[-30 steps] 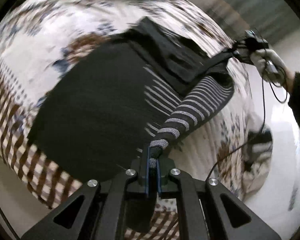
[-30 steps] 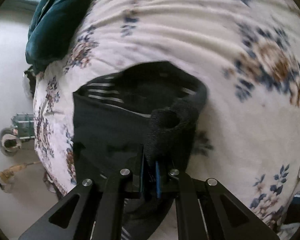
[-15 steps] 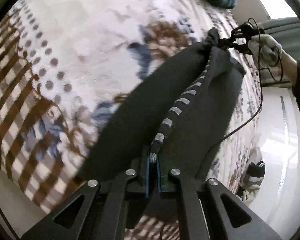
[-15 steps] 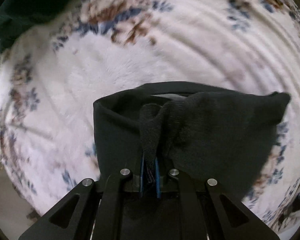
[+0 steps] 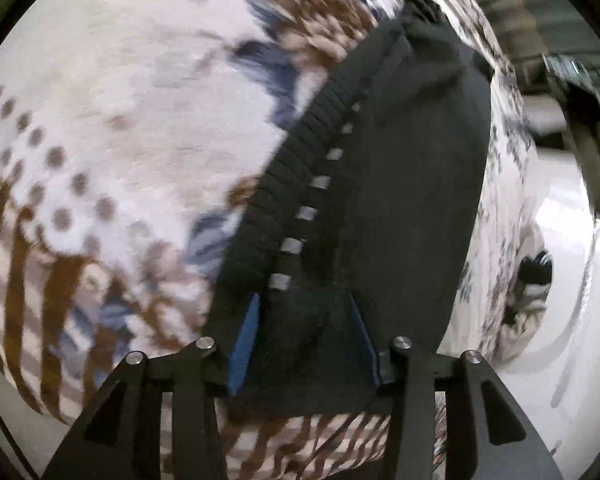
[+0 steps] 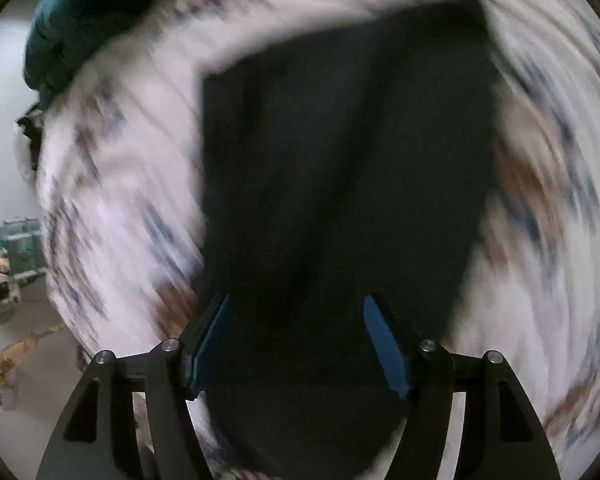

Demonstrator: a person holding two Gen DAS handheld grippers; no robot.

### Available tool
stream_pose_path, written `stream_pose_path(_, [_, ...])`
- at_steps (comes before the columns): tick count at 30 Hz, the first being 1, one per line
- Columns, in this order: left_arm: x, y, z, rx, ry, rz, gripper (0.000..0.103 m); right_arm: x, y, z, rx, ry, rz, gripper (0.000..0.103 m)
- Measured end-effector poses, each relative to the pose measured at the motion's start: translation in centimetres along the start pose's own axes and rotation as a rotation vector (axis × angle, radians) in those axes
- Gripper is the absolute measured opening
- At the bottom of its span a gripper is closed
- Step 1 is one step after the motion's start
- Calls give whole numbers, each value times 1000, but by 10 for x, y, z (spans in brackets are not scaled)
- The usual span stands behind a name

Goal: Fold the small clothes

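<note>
The black garment [image 5: 412,208] lies folded across the frame's middle on the bed [image 5: 132,92], so both the left gripper [image 5: 304,344] and right gripper [image 6: 300,344] have jaws opening, gripping nothing, to let it settle.

Left gripper [image 5: 304,332]: angled steeply down, jaws opening, pads apart.
Right gripper [image 6: 298,340]: angled steeply down, jaws opening wide.

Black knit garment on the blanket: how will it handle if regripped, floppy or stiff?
Likely floppy: the black knit garment lies folded flat, following the floral blanket. Probably light, and grippy rather than slippery, judging by its ribbed edge.
</note>
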State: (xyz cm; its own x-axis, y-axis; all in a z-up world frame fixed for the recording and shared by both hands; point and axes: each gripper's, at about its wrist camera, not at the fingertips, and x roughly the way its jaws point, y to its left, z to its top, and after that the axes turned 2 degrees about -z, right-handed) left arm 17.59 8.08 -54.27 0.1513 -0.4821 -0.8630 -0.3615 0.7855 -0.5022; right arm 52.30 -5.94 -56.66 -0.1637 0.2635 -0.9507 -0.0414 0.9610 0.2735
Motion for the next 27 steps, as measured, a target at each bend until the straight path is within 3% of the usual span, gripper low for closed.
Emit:
stream_pose_path(2, [8, -10, -2, 49, 10, 55, 34, 21, -32, -68, 34, 44, -46, 69])
stream_pose_path(3, [10, -14, -4, 67, 4, 99, 22, 35, -44, -100, 50, 77, -52, 69])
stream_pose_path(4, [12, -15, -5, 63, 6, 108, 4, 49, -54, -127, 62, 115, -45, 69])
stream_pose_path(6, [3, -14, -7, 15, -21, 99, 4, 84, -68, -188, 97, 207, 3, 69])
stream_pose_path(8, [-16, -13, -10, -19, -64, 84, 3, 107, -74, -238, 129, 244, 88, 54])
stream_pose_path(9, [-25, -15, -12, -22, -82, 81, 3, 111, -74, -253, 141, 238, 119, 28])
stream_pose_path(10, [-36, -19, -14, -18, -100, 75, 3, 114, -73, -266, 147, 226, 128, 11])
stream_pose_path(12, [-49, -29, -16, 13, -114, 87, 3, 109, -69, -289, 146, 159, 125, 8])
stream_pose_path(16, [-31, -16, -19, 60, -51, 167, 4, 94, -63, -305, 102, 79, 72, 7])
stream_pose_path(20, [-23, 2, -18, 51, 28, 156, 8, 104, -60, -301, 28, 125, 8, 9])
stream_pose_path(21, [-29, -2, -16, 63, 39, 170, 8, 102, -61, -299, 29, 138, 13, 16])
stream_pose_path(22, [-39, -6, -11, 77, 48, 179, 17, 97, -61, -294, 36, 150, 14, 28])
stream_pose_path(23, [-49, -13, -6, 98, 49, 168, 34, 88, -64, -291, 51, 147, 22, 35])
stream_pose_path(25, [-69, -34, 16, 150, 10, 124, 54, 64, -71, -279, 81, 98, 71, 54])
stream_pose_path(27, [-77, -50, 47, 191, -41, 68, 58, 35, -79, -251, 131, 37, 100, 56])
